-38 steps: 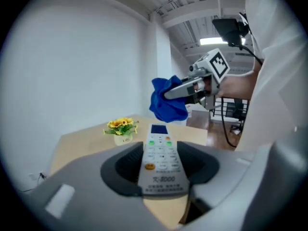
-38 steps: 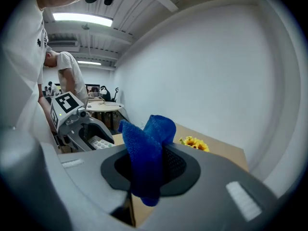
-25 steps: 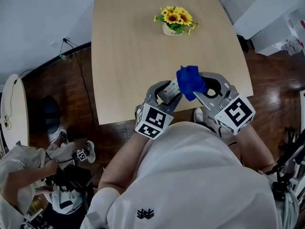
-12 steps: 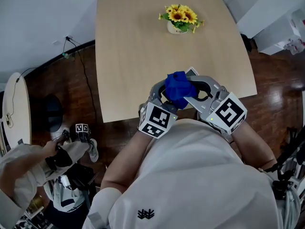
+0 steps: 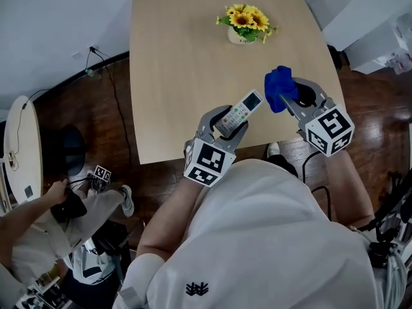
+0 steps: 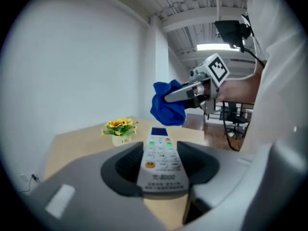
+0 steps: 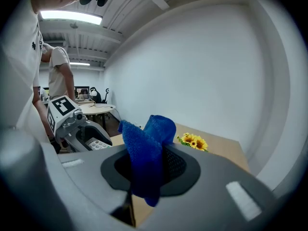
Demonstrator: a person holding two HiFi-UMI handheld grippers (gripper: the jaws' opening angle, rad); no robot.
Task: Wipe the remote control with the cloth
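Observation:
My left gripper (image 5: 230, 124) is shut on the white remote control (image 5: 239, 112), which sticks out forward over the near part of the wooden table (image 5: 174, 63). In the left gripper view the remote control (image 6: 160, 160) lies between the jaws with its buttons up. My right gripper (image 5: 286, 95) is shut on a bunched blue cloth (image 5: 279, 87), held to the right of the remote and apart from it. The blue cloth (image 7: 147, 155) hangs between the jaws in the right gripper view, and the left gripper (image 7: 79, 131) with the remote shows at the left there.
A small white pot of sunflowers (image 5: 246, 24) stands at the far side of the table. A dark wooden floor surrounds the table, with a cable (image 5: 109, 89) along the left. Another person (image 5: 38, 237) crouches at the lower left, beside a round table (image 5: 16, 153).
My right gripper has swung the blue cloth off the remote and out to the right. The remote, covered by the cloth half a second ago, now shows bare in the still left gripper.

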